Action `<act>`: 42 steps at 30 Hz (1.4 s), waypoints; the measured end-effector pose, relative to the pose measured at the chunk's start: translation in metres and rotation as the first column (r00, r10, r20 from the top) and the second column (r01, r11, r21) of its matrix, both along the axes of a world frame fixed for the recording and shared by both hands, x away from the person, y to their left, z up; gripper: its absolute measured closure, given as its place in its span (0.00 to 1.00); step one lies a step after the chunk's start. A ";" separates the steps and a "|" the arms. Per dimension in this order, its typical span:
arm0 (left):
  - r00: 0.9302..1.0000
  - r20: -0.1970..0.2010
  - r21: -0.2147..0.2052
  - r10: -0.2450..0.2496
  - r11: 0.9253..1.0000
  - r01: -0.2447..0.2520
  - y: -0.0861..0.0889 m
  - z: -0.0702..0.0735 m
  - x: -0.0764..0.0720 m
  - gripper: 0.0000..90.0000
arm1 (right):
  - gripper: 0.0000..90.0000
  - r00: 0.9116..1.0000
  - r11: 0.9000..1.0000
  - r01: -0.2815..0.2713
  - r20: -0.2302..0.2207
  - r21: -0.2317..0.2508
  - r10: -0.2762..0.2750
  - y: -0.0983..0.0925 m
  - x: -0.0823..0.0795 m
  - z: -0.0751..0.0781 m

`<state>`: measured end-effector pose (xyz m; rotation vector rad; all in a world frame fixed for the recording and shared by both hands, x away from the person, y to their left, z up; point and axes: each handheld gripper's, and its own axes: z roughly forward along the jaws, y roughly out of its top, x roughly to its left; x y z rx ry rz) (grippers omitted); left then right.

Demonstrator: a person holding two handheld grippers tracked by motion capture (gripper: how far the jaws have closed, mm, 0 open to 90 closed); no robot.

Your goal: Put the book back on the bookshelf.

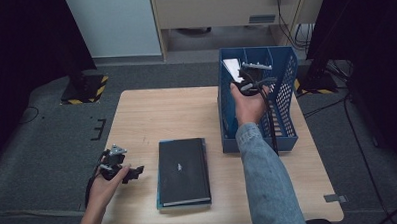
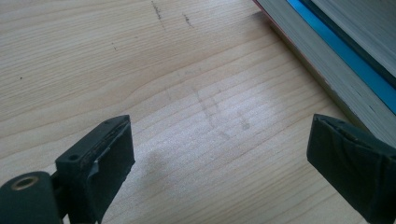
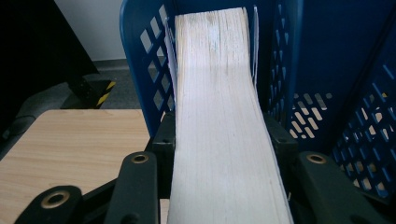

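A thick book (image 3: 219, 116) shows me its white page edge, standing upright inside the blue perforated file rack (image 3: 140, 56). My right gripper (image 3: 224, 154) is shut on it, one jaw pressed to each cover. From above, that gripper (image 1: 246, 79) reaches into the rack (image 1: 288, 94) beside the book's pale edge (image 1: 231, 68). My left gripper (image 2: 219, 154) stands open just above bare wood, nothing between its jaws. It hovers by the table's front left (image 1: 133, 173), left of a black-covered stack of books (image 1: 183, 170).
The wooden table (image 1: 151, 113) stands on grey carpet. The stack's page edges and a blue cover (image 2: 341, 60) lie close to the left gripper's right jaw. Black stands with striped bases (image 1: 85, 88) flank the table's far side, with cables on the floor at right.
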<state>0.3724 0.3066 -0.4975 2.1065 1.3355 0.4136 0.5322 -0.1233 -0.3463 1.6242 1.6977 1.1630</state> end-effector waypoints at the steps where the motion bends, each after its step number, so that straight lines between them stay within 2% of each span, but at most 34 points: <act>1: 1.000 0.000 -0.001 0.000 1.000 0.000 0.000 0.000 0.000 0.08 | 0.64 1.000 1.000 -0.001 -0.001 -0.002 0.001 0.000 -0.001 0.000; 13: 1.000 0.002 -0.004 -0.006 1.000 0.006 -0.001 0.000 0.000 0.08 | 0.59 1.000 1.000 -0.002 0.002 0.013 0.002 0.003 -0.005 -0.003; 17: 1.000 0.003 -0.006 -0.010 1.000 0.010 -0.001 0.000 0.000 0.07 | 0.47 1.000 0.999 -0.009 0.003 0.039 0.009 0.007 -0.006 -0.003; 21: 1.000 0.002 -0.006 -0.016 1.000 0.016 -0.001 0.000 0.000 0.07 | 0.38 0.999 0.998 -0.033 0.005 0.053 0.032 0.011 -0.006 -0.003; 26: 1.000 0.001 -0.004 -0.020 1.000 0.020 -0.002 0.000 0.000 0.07 | 0.38 0.997 0.997 -0.072 0.004 0.035 0.072 0.017 -0.009 -0.003; 32: 1.000 0.001 -0.005 -0.024 1.000 0.024 -0.003 0.000 0.001 0.07 | 0.38 0.994 0.993 -0.107 -0.001 0.048 0.107 0.021 -0.012 -0.002; 38: 1.000 -0.002 -0.004 -0.026 1.000 0.026 -0.003 -0.001 0.001 0.07 | 0.36 0.993 0.992 -0.117 -0.001 0.040 0.117 0.024 -0.014 -0.003; 42: 1.000 -0.003 -0.003 -0.028 1.000 0.028 -0.003 -0.001 0.001 0.07 | 0.35 0.993 0.991 -0.118 -0.002 0.055 0.119 0.022 -0.014 -0.003</act>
